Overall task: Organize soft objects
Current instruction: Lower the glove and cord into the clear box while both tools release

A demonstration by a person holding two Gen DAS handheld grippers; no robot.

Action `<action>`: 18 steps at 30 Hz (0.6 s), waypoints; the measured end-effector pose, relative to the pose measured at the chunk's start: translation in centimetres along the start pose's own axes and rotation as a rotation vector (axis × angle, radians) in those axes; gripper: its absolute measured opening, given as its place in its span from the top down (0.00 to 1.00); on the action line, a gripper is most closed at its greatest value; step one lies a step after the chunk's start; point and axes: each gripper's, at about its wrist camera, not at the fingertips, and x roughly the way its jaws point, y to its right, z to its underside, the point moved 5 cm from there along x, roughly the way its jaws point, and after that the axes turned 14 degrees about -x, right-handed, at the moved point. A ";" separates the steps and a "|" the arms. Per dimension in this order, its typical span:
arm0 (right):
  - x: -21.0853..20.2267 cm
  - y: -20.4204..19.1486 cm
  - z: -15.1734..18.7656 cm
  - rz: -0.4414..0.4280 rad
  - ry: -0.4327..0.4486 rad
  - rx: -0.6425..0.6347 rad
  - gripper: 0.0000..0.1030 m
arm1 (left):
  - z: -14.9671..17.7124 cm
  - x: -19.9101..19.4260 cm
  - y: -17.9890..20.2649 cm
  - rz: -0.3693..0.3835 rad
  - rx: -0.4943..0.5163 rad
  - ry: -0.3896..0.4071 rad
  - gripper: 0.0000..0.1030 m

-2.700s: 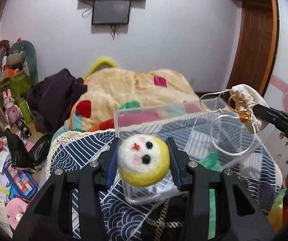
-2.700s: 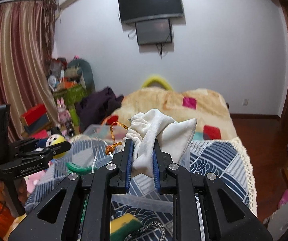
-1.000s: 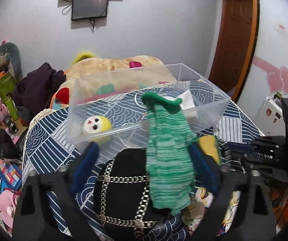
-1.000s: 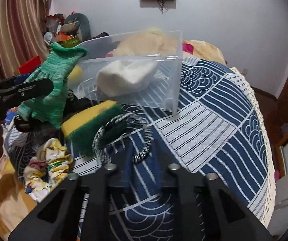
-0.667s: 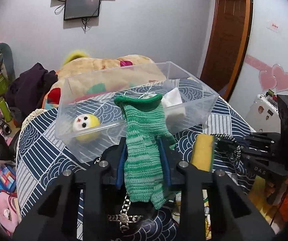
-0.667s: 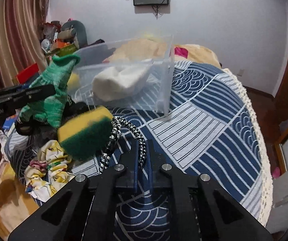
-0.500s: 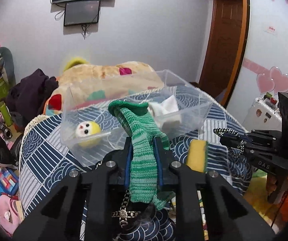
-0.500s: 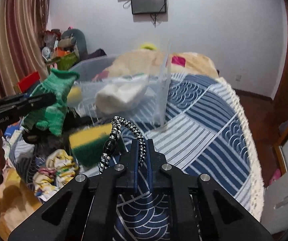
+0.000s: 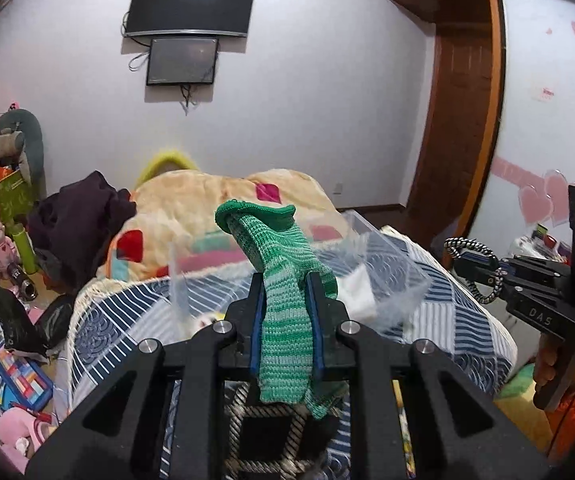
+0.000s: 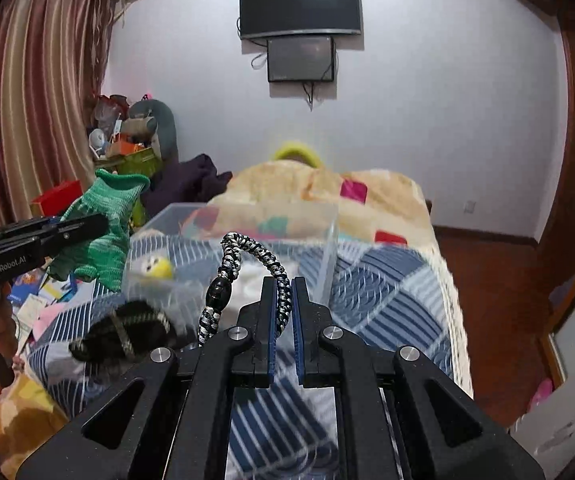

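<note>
Now my left tool (image 9: 285, 322) pinches the green sock (image 9: 283, 300) hanging lengthwise, my right tool (image 10: 282, 312) clamps the braided cord (image 10: 247, 264), and the clear bin (image 10: 329, 248) lies straight ahead and below both, nearer the left.

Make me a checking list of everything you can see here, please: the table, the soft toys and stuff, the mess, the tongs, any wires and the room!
Surface: blue patterned cloth with a fringed edge.
Job's things: green knit glove in the left tongs; black-and-white braided cord in the right tongs; clear plastic bin holding a yellow-and-white felt ball and something white.
Clutter: black checked item on the cloth beside the bin.
Grippers: both tongs shut on their items, raised near the bin.
Cables: wires hang under the wall screens.
Surroundings: bed with patchwork blanket, striped curtain, wooden door, toys and papers on the floor.
</note>
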 end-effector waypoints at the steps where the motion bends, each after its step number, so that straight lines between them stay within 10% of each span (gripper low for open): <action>1: 0.5 0.0 -0.5 0.002 0.001 -0.006 0.94 | -0.4 0.3 -0.3 -0.004 -0.004 0.002 0.82; 18: 10.0 -2.9 -2.9 -0.002 -0.182 -0.141 0.94 | 0.4 9.6 -3.2 -0.060 -0.026 -0.160 0.81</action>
